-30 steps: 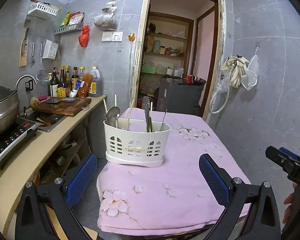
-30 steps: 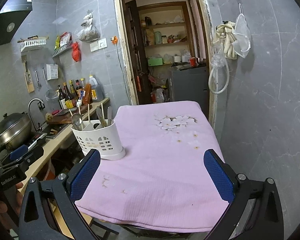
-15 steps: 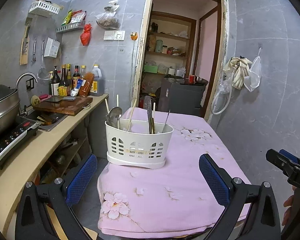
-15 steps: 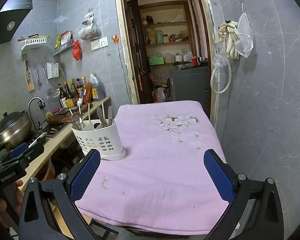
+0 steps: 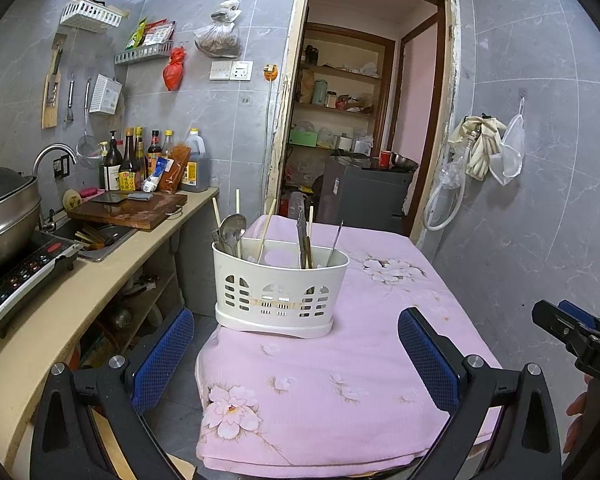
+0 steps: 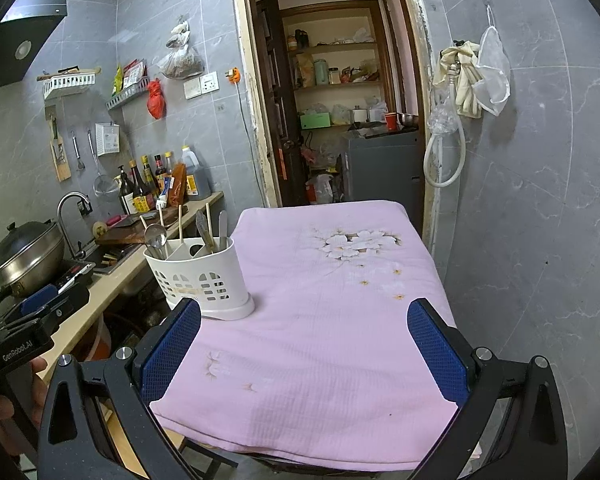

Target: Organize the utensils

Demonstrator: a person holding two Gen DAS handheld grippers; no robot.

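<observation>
Place: small home kitchen.
Cooking: pot [image 5: 4,204] on cooktop [image 5: 24,276].
Washing: tap [image 5: 54,154] over sink.
Stores: sauce bottles [image 5: 140,160], pantry shelves [image 5: 340,92].

White caddy [image 5: 280,280], pink floral cloth [image 5: 340,380]

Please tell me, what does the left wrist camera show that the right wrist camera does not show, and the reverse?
Only the left wrist view shows the big pink flower print at the near corner of the cloth, and the open right gripper at its right edge.

Only the right wrist view shows the black range hood at the upper left, and the left gripper at its left edge.

Both show the white slotted plastic utensil caddy holding a metal spoon and wooden chopsticks, on the pink flowered tablecloth. Both grippers hold nothing.
</observation>
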